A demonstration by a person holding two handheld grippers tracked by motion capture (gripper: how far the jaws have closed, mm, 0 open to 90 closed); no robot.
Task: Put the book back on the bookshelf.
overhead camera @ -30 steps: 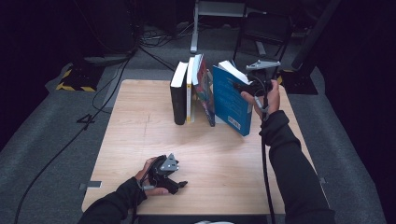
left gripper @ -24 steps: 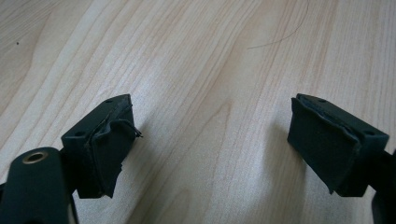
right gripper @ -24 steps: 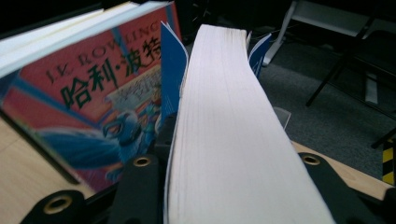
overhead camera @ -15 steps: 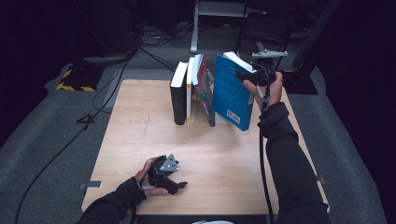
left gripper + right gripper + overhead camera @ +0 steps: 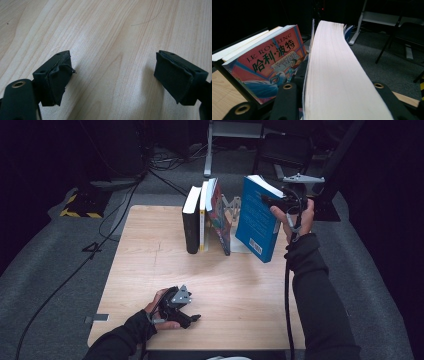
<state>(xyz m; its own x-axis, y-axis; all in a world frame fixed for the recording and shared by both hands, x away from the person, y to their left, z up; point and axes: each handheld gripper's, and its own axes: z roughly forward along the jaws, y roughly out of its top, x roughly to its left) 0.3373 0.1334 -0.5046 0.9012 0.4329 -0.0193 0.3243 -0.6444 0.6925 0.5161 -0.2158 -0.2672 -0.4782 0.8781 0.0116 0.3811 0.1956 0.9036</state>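
High view, right gripper clamped on blue book, left gripper wide open.

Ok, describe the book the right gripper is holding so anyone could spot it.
At the far edge of the table, books stand in a row. The blue book is rightmost, clamped in the right gripper. Unlike the others, it is tilted and apart from the row.

Grey carpet, dark room, chair
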